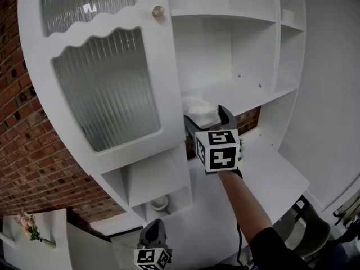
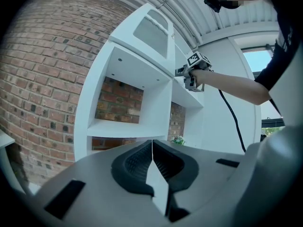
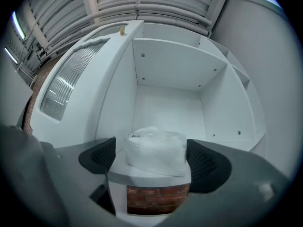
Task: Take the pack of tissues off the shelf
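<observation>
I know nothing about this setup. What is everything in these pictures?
shelf unit: one, white, straight ahead
cabinet door: one, white with ribbed glass, left part of the unit
knob: one, brass, top corner of the door
pack of tissues: one, white in clear wrap, front edge of an open shelf
brick wall: red-brown, behind and left of the unit
small plant: one, green, on the lower ledge
small pot: one, white, low compartment
flowers: one bunch, pink, far lower left
person's arm: one, bare, dark sleeve, reaching up
right gripper: one, dark grey, jaws open either side of the pack
left gripper: one, dark grey, held low, jaws shut, empty
</observation>
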A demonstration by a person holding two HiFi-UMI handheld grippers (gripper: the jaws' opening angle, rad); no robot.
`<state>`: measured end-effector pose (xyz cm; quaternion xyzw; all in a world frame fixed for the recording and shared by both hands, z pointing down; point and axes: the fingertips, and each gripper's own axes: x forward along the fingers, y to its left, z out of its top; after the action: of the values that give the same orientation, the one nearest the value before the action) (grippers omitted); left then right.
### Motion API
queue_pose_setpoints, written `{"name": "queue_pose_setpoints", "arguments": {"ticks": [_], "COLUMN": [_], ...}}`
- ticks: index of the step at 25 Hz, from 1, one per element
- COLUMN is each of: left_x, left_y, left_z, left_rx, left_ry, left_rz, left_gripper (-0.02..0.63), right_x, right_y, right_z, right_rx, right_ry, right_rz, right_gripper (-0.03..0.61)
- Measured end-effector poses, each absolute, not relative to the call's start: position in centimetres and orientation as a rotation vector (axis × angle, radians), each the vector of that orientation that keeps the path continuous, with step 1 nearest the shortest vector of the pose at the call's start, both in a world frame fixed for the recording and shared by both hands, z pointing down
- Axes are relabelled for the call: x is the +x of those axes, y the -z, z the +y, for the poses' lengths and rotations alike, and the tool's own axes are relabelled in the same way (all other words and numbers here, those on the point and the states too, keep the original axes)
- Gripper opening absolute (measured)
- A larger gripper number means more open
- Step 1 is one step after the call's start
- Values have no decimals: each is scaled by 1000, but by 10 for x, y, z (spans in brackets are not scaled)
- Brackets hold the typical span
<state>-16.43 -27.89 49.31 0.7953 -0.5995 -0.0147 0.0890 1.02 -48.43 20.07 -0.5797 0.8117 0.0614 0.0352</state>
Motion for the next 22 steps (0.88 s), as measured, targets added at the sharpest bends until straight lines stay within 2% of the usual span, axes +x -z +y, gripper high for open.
{"name": "queue_pose_setpoints", "arguments": {"ticks": [14, 22], "left_x": [-169, -173], "left_y": [-500, -500], "left_z": [-285, -286], "left_rx": [2379, 2379], "left_ry": [19, 20], "left_rz": [-1782, -1789], "left_gripper": [12, 12], "right_x": [14, 19], "right_y": [-216, -213], "right_z": [-506, -505], "right_rx": [-1814, -1825], "right_ry": [-29, -65], "right_rz": [2509, 2481], "right_gripper": [471, 347]}}
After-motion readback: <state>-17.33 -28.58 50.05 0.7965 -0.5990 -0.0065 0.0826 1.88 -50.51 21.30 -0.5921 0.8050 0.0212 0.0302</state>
